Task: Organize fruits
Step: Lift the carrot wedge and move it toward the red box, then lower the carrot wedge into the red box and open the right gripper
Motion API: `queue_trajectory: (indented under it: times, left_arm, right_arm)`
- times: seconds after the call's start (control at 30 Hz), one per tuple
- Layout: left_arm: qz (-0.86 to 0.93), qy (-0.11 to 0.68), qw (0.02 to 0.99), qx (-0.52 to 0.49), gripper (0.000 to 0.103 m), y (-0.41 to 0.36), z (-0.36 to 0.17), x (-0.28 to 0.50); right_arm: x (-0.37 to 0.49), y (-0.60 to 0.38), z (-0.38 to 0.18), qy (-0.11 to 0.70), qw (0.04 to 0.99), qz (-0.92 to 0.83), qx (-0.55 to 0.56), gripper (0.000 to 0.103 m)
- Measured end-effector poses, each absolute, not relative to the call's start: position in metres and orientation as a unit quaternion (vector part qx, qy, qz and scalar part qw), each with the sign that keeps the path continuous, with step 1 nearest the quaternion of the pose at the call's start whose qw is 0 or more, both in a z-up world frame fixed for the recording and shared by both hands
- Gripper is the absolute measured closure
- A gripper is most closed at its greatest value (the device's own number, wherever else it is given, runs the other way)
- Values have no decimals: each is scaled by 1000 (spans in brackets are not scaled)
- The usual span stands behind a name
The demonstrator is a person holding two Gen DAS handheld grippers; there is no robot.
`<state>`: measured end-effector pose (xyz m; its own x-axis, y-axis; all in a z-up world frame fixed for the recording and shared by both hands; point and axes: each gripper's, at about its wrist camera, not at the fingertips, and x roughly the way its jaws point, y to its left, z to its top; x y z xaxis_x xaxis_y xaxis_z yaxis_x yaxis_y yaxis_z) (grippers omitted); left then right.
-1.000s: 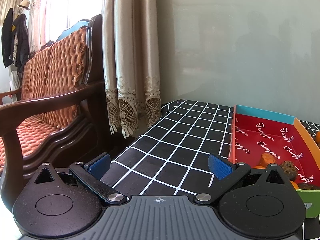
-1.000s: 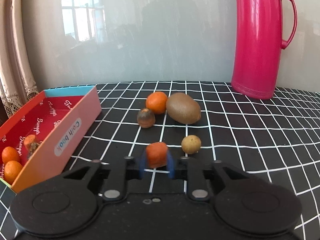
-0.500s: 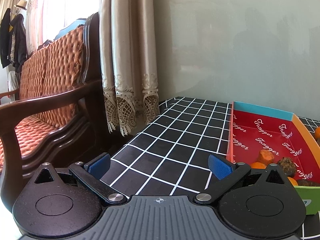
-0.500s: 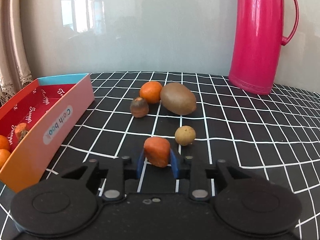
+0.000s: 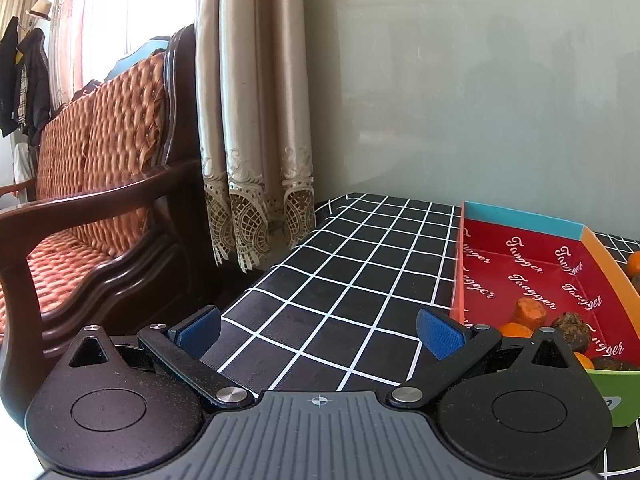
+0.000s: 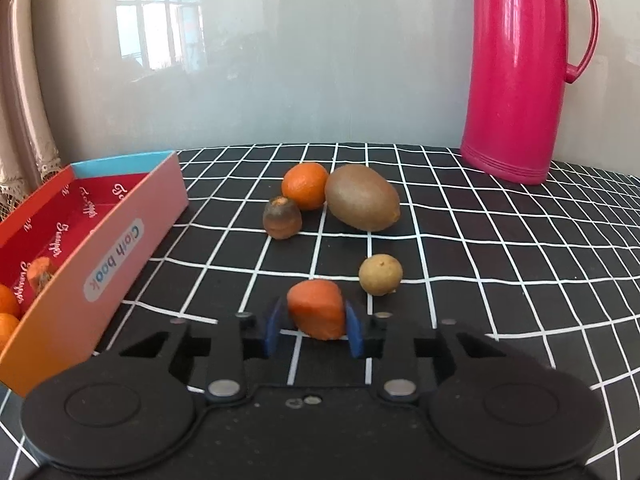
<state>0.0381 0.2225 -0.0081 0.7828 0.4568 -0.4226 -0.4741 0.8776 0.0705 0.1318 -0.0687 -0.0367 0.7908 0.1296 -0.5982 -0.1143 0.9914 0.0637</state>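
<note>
right gripper point(image 6: 314, 330) is clamped on an orange carrot chunk point(image 6: 317, 307), both blue pads pressed to its sides, low over the black grid tablecloth point(image 6: 480, 264); can't tell if the chunk touches the cloth. just beyond it to the right sits a small tan round fruit point(image 6: 380, 274), apart from the chunk. further back a cluster: a tangerine point(image 6: 305, 185) touching a brown kiwi point(image 6: 361, 203) on its right, and a dark brownish carrot stub point(image 6: 282, 218) just in front of the tangerine. a pink thermos jug point(image 6: 520, 68) stands upright at the back right near the wall. at left is the open box point(image 6: 120, 248) with red printed lining and a "cloth book" label on its pink side; inside it orange fruits point(image 6: 8, 308) and another carrot piece point(image 6: 40, 274) show at the near end. left gripper point(image 5: 320, 330) has its fingers spread wide with nothing between them, hanging over the tablecloth edge, box to its right. from the left wrist view the box holds a carrot piece, a dark bumpy fruit point(image 5: 570, 328) and orange fruits partly hidden behind the gripper. a wooden sofa point(image 5: 100, 200) and curtain point(image 5: 252, 120) are off to the left.
</note>
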Motion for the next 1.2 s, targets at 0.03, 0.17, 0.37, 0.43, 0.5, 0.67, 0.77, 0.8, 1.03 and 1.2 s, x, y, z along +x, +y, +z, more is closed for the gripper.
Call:
queue_trajectory:
  times: [0.03, 0.17, 0.37, 0.43, 0.5, 0.67, 0.77, 0.8, 1.03, 1.2]
  left_arm:
    - [246, 219, 944, -20, 0, 222, -8, 38]
    - [247, 219, 944, -22, 0, 223, -8, 38]
    - [246, 218, 944, -20, 0, 221, -7, 38]
    - [247, 217, 944, -18, 0, 220, -7, 38]
    - [248, 218, 944, -19, 0, 220, -7, 37]
    - [255, 217, 942, -20, 0, 224, -5, 32]
    - [259, 216, 941, -21, 0, 229, -3, 27]
    - [260, 216, 941, -22, 0, 230, -3, 26]
    - [270, 215, 938, -23, 0, 244, -2, 18]
    - [281, 218, 934, -24, 0, 257, -3, 12]
  right_arm:
    - [132, -68, -37, 319, 946, 65, 11, 74]
    - [130, -68, -36, 317, 946, 67, 10, 75]
    - [125, -68, -27, 308, 949, 68, 8, 74]
    - [122, -68, -24, 304, 950, 69, 10, 74]
    - [120, -67, -20, 301, 951, 69, 12, 74]
    - [114, -61, -10, 292, 953, 78, 14, 74]
    - [111, -54, -5, 287, 954, 86, 13, 74]
    - [110, -51, -3, 284, 955, 88, 12, 74]
    - [107, -28, 4, 274, 956, 107, 11, 74]
    - [103, -9, 10, 259, 958, 127, 11, 74]
